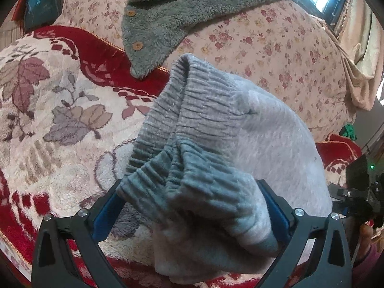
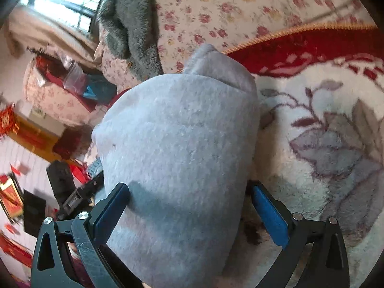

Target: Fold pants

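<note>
Across the bed, a plush cream-and-red leaf-patterned blanket (image 1: pixel 48 110) meets a pink floral quilt (image 1: pixel 276 48), with a grey-green fleece jacket (image 1: pixel 168 12) bearing 2 wooden buttons lying on the quilt. Above the blanket, the light grey fleece pants (image 1: pixel 264 144) hang bunched, ribbed waistband toward the left camera. The left gripper (image 1: pixel 192 206) is clamped on the waistband folds; the right gripper (image 2: pixel 189 204) squeezes the plain fabric between blue pads (image 2: pixel 268 216).

Probably a bedroom: floral bedding (image 1: pixel 276 48), blanket (image 1: pixel 48 100)
</note>
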`<state>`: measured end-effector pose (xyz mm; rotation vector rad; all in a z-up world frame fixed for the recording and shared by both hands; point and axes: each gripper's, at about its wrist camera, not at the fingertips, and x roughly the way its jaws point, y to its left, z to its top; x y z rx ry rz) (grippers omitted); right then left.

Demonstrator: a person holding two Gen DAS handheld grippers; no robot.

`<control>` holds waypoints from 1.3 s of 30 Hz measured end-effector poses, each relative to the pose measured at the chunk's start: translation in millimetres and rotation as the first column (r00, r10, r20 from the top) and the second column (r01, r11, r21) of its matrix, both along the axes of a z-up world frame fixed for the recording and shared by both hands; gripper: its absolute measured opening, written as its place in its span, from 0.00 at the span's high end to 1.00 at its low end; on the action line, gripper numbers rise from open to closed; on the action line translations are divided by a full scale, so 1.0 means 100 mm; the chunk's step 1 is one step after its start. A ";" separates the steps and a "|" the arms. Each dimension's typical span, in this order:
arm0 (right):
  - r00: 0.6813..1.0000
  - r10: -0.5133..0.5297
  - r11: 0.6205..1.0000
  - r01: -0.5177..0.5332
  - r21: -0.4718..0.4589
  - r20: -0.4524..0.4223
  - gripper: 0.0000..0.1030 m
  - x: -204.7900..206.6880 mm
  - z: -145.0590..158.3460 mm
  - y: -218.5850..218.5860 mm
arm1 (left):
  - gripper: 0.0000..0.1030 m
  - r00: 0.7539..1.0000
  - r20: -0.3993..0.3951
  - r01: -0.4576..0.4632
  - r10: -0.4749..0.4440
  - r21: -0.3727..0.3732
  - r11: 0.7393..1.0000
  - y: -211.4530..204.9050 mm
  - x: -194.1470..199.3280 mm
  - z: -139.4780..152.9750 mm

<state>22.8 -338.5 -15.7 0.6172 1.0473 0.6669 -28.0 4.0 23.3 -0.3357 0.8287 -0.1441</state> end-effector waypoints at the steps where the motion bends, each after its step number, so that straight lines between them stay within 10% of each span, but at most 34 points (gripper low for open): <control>1: 1.000 0.001 1.000 -0.001 0.014 -0.006 0.00 0.01 -0.02 -0.01 | 0.00 1.000 0.004 0.001 -0.001 -0.010 1.000 0.01 0.00 0.00; 31: 0.996 0.042 0.993 -0.033 0.117 -0.081 0.00 0.14 -0.19 0.19 | 0.00 0.997 -0.071 0.008 -0.024 -0.216 0.976 0.09 0.13 -0.33; 39: 0.999 0.016 0.995 -0.013 0.096 -0.038 0.08 0.04 -0.06 0.20 | 0.30 0.999 -0.017 0.029 -0.032 -0.154 0.988 -0.04 0.02 -0.16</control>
